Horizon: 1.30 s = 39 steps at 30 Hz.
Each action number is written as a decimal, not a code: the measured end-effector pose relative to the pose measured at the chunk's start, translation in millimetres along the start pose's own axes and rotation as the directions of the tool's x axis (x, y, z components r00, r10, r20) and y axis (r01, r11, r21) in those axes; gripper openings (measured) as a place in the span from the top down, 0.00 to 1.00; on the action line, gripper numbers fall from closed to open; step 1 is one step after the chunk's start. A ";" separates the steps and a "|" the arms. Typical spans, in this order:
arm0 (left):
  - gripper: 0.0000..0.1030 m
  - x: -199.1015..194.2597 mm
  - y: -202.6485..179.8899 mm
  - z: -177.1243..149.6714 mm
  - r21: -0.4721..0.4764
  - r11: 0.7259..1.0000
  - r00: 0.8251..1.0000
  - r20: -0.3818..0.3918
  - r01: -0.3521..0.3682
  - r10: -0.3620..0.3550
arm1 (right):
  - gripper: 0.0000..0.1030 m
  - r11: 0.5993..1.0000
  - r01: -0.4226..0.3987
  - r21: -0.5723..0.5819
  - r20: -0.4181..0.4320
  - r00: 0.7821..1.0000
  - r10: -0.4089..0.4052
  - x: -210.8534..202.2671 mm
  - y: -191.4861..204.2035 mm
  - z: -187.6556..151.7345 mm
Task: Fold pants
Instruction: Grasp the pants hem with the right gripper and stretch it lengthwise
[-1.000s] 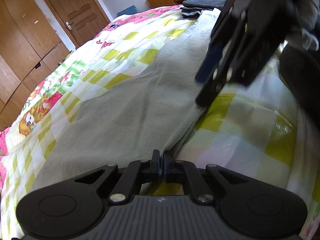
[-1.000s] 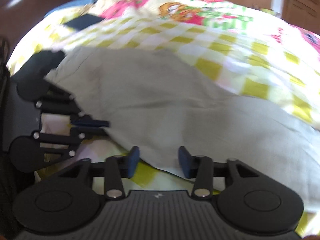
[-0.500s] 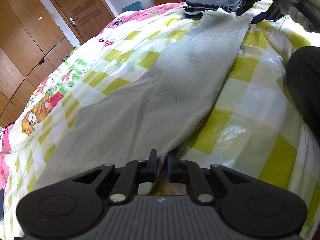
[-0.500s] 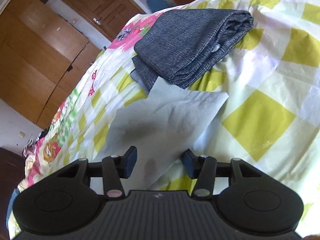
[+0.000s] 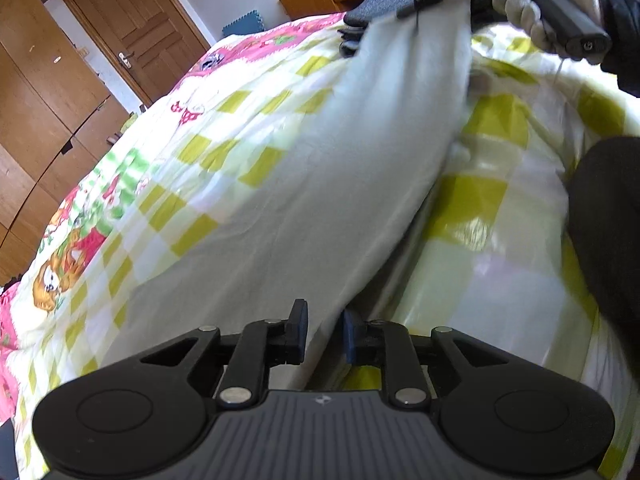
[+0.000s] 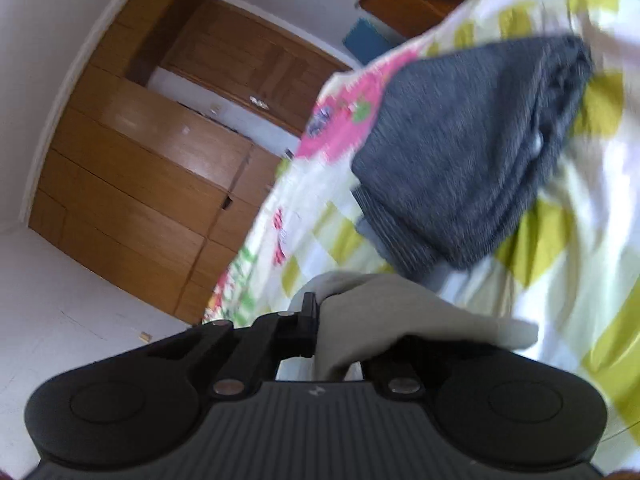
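The pants (image 5: pixel 304 184) lay long and flat across the bed (image 5: pixel 500 288), which had a yellow and white check cover. They were pale grey, thin and floppy.

The right gripper (image 6: pixel 320 332) was pinching one end of the pants. Its jaws were pressed tight on the cloth, and the cloth bunched up over one side of it. In the left view that end was lifted up off the bed, with a gloved hand (image 5: pixel 536 0) behind it holding the handle. It was likely held high so that end could be carried over and laid on the other end.

The left gripper (image 5: pixel 324 334) was low at the near end of the pants. Its jaws were opening, and the edge of the cloth ran between them, but the pads did not seem to squeeze it. It looked like it was letting go, maybe to take a better hold or to leave that end lying flat.

A dark grey folded piece (image 6: pixel 472 152) sat on the bed just past the lifted end. It looked finished and put aside. The lifted cloth should stay clear of it.
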<state>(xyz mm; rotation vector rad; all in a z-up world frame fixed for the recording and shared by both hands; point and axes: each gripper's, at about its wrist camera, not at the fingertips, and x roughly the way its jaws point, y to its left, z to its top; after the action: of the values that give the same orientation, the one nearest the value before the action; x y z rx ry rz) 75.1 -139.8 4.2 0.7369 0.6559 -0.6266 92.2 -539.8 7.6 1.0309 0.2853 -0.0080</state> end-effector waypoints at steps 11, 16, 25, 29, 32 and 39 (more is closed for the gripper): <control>0.59 23.4 -14.9 2.4 0.028 0.999 0.999 -0.021 0.038 -0.038 | 0.75 0.979 0.142 0.147 -0.133 0.983 -0.123 27.6 -69.5 -16.2; 0.58 16.0 -11.4 -6.2 0.012 1.000 0.999 -0.033 0.020 -0.020 | 0.90 0.984 0.083 0.157 -0.101 0.993 -0.067 31.3 -62.3 -6.0; 0.57 2.8 -6.8 -18.8 -0.029 1.000 1.000 -0.022 0.001 -0.001 | 0.95 0.985 0.098 0.141 -0.052 0.994 -0.091 20.0 -45.6 4.0; 0.57 -8.7 -7.1 -27.8 -0.038 0.999 1.000 -0.010 0.011 -0.011 | 0.95 0.995 0.073 0.075 -0.055 0.996 -0.069 19.7 -13.1 6.2; 0.57 -13.1 -6.4 -37.2 -0.059 0.998 1.000 0.009 0.009 -0.009 | 0.95 0.999 0.032 0.012 -0.080 0.996 -0.031 25.1 24.0 2.9; 0.56 -27.8 1.7 -56.3 -0.167 0.985 0.997 0.072 0.034 -0.022 | 0.95 0.983 -0.064 -0.172 -0.124 0.991 0.043 43.5 131.9 -19.3</control>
<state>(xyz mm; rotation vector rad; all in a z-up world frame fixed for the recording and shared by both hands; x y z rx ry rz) 41.2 -88.1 -6.9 0.5470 0.6467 -0.6119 148.2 -449.7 99.4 0.8642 0.3609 0.1266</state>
